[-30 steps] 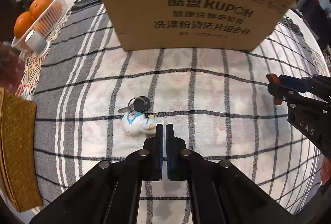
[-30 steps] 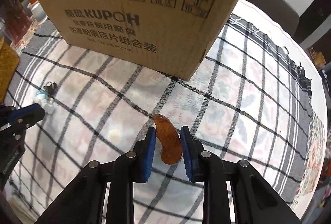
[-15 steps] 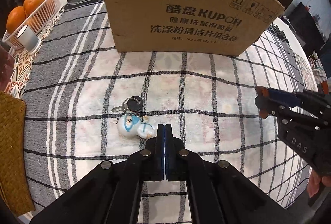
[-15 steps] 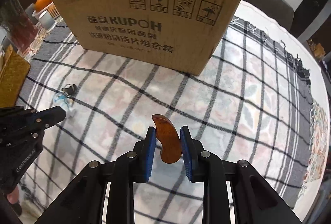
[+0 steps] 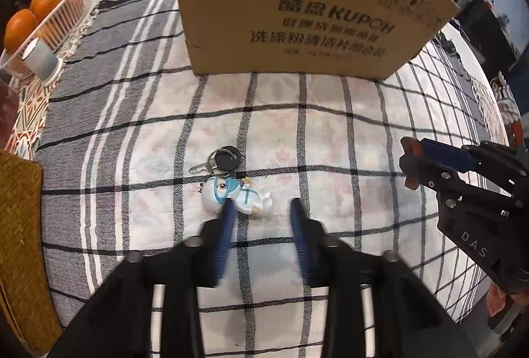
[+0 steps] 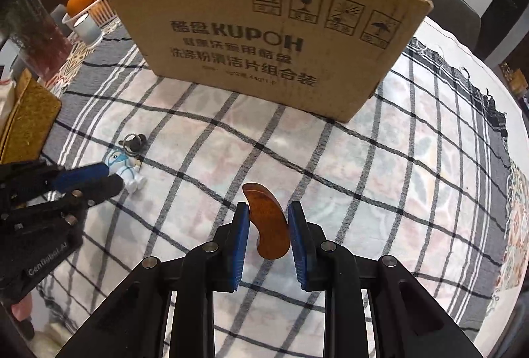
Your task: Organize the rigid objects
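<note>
A white and blue figure keychain [image 5: 236, 194] with a black key [image 5: 224, 159] lies on the checked tablecloth. My left gripper [image 5: 261, 209] is open just in front of it, its left finger over the figure's head. It also shows in the right wrist view [image 6: 127, 171]. My right gripper [image 6: 268, 215] is shut on a curved brown wooden piece [image 6: 269, 227] and holds it above the cloth. That gripper shows at the right of the left wrist view [image 5: 426, 159]. An open cardboard box [image 6: 274, 37] stands behind, also in the left wrist view [image 5: 307, 10].
A white basket with oranges [image 5: 36, 14] and a grey cup [image 5: 41, 57] stand at far left. A woven mat [image 5: 20, 242] lies at the left edge. A dark red jar [image 6: 36, 40] stands left of the box. A chair [image 6: 446, 0] is behind the table.
My left gripper has opened from shut and moved closer to the keychain. My right gripper has lifted the wooden piece and drawn back from the box.
</note>
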Available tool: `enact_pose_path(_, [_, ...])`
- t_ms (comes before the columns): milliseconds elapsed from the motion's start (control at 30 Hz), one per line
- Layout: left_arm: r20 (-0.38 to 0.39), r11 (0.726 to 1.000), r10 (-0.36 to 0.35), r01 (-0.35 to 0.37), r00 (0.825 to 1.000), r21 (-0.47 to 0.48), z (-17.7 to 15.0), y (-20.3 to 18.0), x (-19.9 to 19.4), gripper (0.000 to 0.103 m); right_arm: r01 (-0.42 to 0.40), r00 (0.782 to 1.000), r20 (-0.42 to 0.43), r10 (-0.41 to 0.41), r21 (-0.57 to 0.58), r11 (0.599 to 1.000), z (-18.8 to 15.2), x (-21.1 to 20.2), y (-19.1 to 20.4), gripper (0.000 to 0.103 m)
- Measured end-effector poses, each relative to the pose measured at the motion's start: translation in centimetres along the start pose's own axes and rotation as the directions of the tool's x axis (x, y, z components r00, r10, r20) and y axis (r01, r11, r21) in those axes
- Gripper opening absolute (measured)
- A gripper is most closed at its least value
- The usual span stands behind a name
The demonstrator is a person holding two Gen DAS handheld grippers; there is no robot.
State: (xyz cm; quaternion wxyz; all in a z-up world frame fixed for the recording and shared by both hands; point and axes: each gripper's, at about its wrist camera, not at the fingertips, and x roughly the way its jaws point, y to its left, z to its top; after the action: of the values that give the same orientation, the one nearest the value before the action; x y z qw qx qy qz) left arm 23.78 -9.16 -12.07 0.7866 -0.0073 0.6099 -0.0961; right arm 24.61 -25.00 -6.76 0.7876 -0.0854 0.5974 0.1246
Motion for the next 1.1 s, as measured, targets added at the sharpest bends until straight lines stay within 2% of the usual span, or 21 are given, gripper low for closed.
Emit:
enact_pose_path(33, [-0.001,1.000,0.010,-0.010,1.000,0.005,0.0,-0.1,0.1,0.041,0.000,1.000,-0.002,0.000,-0.001,1.000,-0.1,0.0,0.0,0.026])
enact_pose_path(100, [-0.003,0.999,0.035,-0.035,0.999,0.031,0.0,-0.3,0.3,0.055,0.003,1.000,-0.006,-0.003,-0.001,1.000,-0.2,0.1,0.0,0.025])
enact_pose_path(167, [-0.005,0.997,0.051,-0.051,0.999,0.053,-0.1,-0.5,0.3,0.060,0.004,1.000,-0.017,-0.004,0.003,1.000,-0.3,0.3,-0.2,0.026])
enact_pose_path(200, [-0.010,0.996,0.057,-0.056,0.998,0.063,-0.1,-0.5,0.3,0.067,0.005,1.000,-0.019,-0.005,0.005,1.000,-0.4,0.3,-0.2,0.026])
enact_pose_path(267, [-0.005,0.994,0.080,-0.079,0.997,0.076,0.0,-0.6,0.4,0.071,0.005,1.000,-0.025,-0.005,0.002,1.000,-0.4,0.5,-0.2,0.026])
enact_pose_path(333, [-0.003,0.991,0.100,-0.099,0.995,0.090,0.2,-0.5,0.8,0.071,-0.002,0.999,-0.033,0.002,0.007,1.000,-0.4,0.7,-0.2,0.025])
enact_pose_path(600, [-0.012,0.989,0.104,-0.102,0.995,0.107,0.4,-0.3,2.5,0.069,-0.001,0.998,-0.060,0.002,0.004,1.000,-0.3,1.2,0.7,0.026])
enact_pose_path(633, [-0.008,0.988,0.109,-0.107,0.994,0.110,0.4,-0.3,2.7,0.068,0.000,0.998,-0.063,0.000,0.003,1.000,-0.3,1.2,0.8,0.026])
enact_pose_path(700, [-0.005,0.986,0.121,-0.120,0.993,0.117,0.5,-0.3,3.0,0.057,0.002,0.998,-0.069,-0.002,0.002,1.000,-0.2,1.3,1.0,0.026])
enact_pose_path(767, [0.002,0.984,0.130,-0.130,0.991,0.118,0.4,-0.2,3.2,0.053,0.003,0.997,-0.073,-0.003,0.000,1.000,-0.1,1.4,1.2,0.026])
enact_pose_path(1100, [0.042,0.995,0.071,-0.074,0.997,0.069,0.6,0.8,1.9,0.052,-0.022,0.997,-0.073,0.024,0.020,1.000,0.3,1.5,1.9,0.026])
